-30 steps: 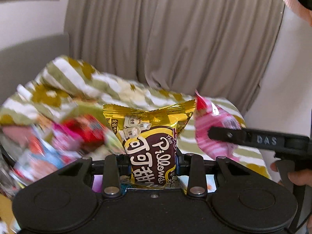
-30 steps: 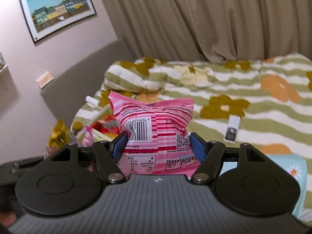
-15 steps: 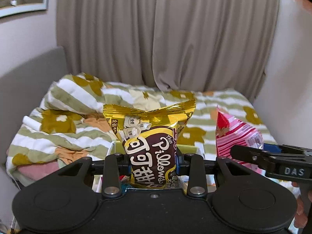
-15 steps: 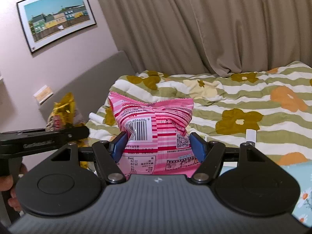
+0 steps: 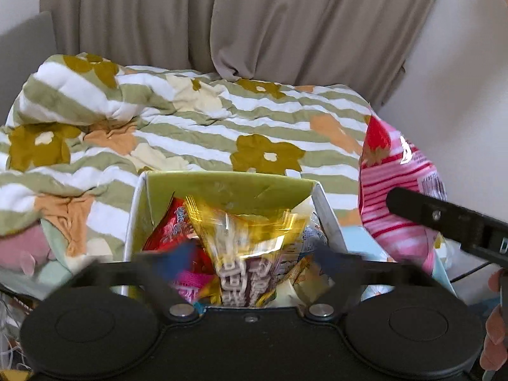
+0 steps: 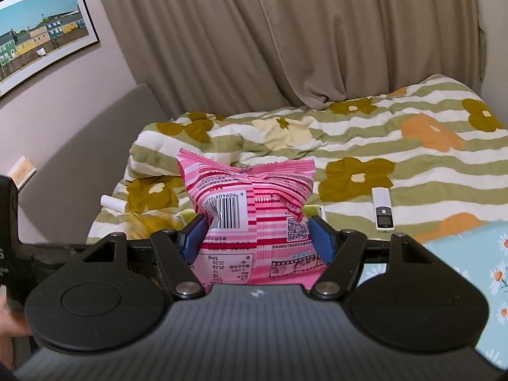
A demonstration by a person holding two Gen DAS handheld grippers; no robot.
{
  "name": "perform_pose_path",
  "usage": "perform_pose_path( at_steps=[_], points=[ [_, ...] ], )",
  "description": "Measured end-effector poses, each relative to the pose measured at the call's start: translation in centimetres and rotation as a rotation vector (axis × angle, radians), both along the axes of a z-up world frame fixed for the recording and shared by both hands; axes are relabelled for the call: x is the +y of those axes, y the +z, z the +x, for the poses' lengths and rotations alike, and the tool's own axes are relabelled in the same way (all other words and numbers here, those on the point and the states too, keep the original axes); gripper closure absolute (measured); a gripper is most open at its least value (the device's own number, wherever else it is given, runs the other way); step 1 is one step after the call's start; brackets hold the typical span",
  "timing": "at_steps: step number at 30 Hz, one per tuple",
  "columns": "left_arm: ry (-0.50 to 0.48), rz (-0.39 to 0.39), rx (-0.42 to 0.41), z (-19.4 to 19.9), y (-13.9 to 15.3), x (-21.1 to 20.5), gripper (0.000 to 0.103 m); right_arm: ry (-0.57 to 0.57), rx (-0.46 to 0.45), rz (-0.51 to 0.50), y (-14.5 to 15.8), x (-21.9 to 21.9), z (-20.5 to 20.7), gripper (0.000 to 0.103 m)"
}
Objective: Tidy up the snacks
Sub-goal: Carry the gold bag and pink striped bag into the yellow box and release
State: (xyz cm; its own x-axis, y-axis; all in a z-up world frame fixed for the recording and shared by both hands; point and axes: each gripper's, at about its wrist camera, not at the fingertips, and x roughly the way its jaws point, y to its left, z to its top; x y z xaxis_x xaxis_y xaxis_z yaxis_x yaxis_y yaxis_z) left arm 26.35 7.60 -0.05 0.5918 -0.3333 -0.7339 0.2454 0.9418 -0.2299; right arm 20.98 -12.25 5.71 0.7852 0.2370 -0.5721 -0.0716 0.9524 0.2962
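Two handheld tools over a snack box on a bed

Left tool [image 5: 250, 260], jaws just sprung apart, frees the gold packet [image 5: 244, 247] into the crowded box [image 5: 228, 187] below; right tool [image 6: 255, 235] clamps the pink packet [image 6: 250, 200]; open quilt [image 5: 190, 127] lies ahead.

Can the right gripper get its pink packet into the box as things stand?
Probably yes: the box is open-topped, though the left gripper hovers over it, jaws just opened, gold packet dropping in.

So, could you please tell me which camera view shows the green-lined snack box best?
The left wrist view: the snack box sits centred just beyond the left gripper, open top and packets inside visible. In the right wrist view, the pink snack bag and right gripper hide nearly all of it.
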Motion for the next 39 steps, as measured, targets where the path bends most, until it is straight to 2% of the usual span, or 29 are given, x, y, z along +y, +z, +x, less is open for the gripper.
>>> perform_pose_path(
  at_steps=[5, 9, 14, 17, 18, 19, 22, 32, 39],
  points=[
    [0.042, -0.013, -0.027, -1.6, 0.2, 1.4, 0.0, 0.016, -0.005, -0.003, 0.0, 0.0, 0.5, 0.019],
    [0.067, 0.018, -0.056, -2.6, 1.0, 1.9, 0.0, 0.034, -0.012, 0.015, 0.2, 0.4, 1.5, 0.019],
    [0.097, 0.041, -0.085, -2.8, 1.7, 2.5, 0.0, 0.075, -0.012, -0.015, 0.5, 1.8, 3.1, 0.018],
    [0.102, 0.048, -0.097, -2.8, 1.8, 2.9, 0.0, 0.084, 0.003, -0.035, -0.1, 2.6, 4.1, 0.013],
    [0.106, 0.054, -0.099, -2.7, 1.8, 2.9, 0.0, 0.086, 0.008, -0.032, -0.4, 2.7, 4.5, 0.002],
    [0.11, 0.057, -0.099, -2.7, 1.6, 3.0, 0.0, 0.086, 0.015, -0.03, -0.8, 2.8, 4.8, 0.0],
    [0.116, 0.056, -0.083, -2.7, 1.2, 3.2, 0.0, 0.083, 0.041, -0.023, -1.9, 2.8, 5.3, 0.0],
    [0.112, 0.065, -0.059, -2.9, 0.3, 3.5, 0.0, 0.049, 0.049, 0.007, -2.5, 1.7, 4.6, 0.0],
    [0.078, 0.076, -0.119, -4.6, 2.1, 3.1, 0.0, -0.003, 0.0, -0.013, -0.2, 1.1, 1.3, 0.0]
  ],
)
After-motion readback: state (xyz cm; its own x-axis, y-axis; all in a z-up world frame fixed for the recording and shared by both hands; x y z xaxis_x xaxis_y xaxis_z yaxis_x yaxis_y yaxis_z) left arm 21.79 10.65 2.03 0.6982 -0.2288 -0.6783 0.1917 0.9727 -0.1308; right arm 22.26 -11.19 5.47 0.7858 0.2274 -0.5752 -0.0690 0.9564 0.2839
